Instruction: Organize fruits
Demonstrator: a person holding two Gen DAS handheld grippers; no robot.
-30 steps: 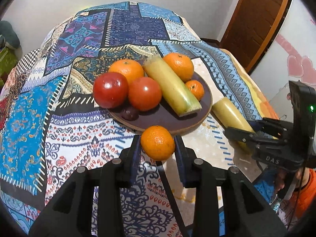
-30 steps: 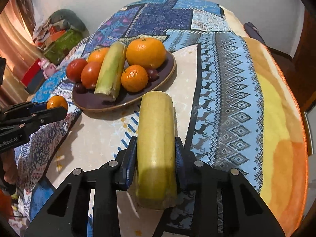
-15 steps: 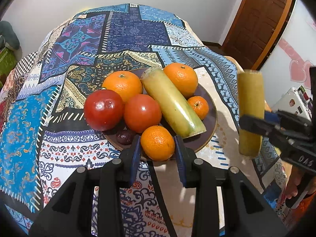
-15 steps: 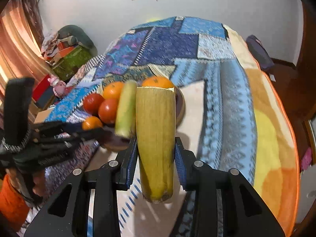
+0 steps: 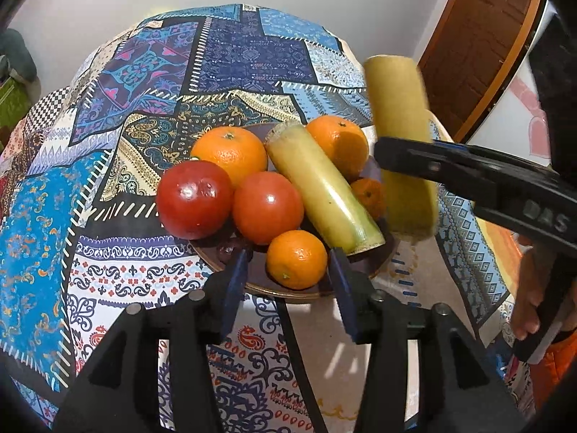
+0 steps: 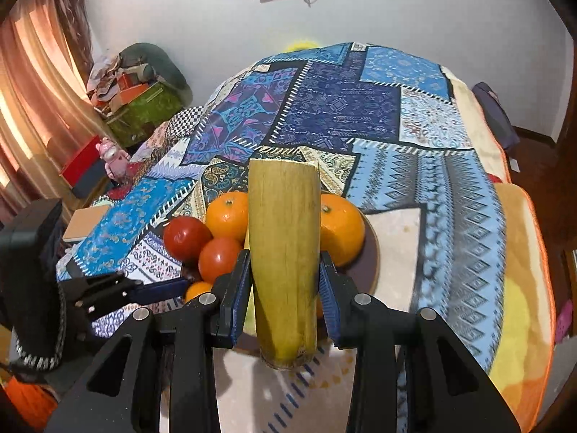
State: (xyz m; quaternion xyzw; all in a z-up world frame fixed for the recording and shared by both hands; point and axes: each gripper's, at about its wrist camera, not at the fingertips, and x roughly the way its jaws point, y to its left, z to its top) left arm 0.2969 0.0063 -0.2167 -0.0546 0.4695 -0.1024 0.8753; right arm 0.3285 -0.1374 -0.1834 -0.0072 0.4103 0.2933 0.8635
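A dark round plate (image 5: 375,258) holds two red tomatoes (image 5: 194,198), two large oranges (image 5: 230,153), a yellow-green cane piece (image 5: 322,187) and small tangerines. My left gripper (image 5: 288,270) is open, its jaws either side of a small tangerine (image 5: 296,259) that rests on the plate's near edge. My right gripper (image 6: 285,288) is shut on a second yellow-green cane piece (image 6: 284,252) and holds it upright above the plate's right side (image 6: 371,263). That cane also shows in the left wrist view (image 5: 400,144).
The plate sits on a patchwork cloth (image 5: 230,50) over a round table. A brown door (image 5: 476,43) stands at the right. Boxes and a pink toy (image 6: 111,151) lie on the floor by the curtain at the left.
My left gripper has opened and let go of the small tangerine on the plate's near edge. My right gripper has carried the upright cane piece left, over the plate.
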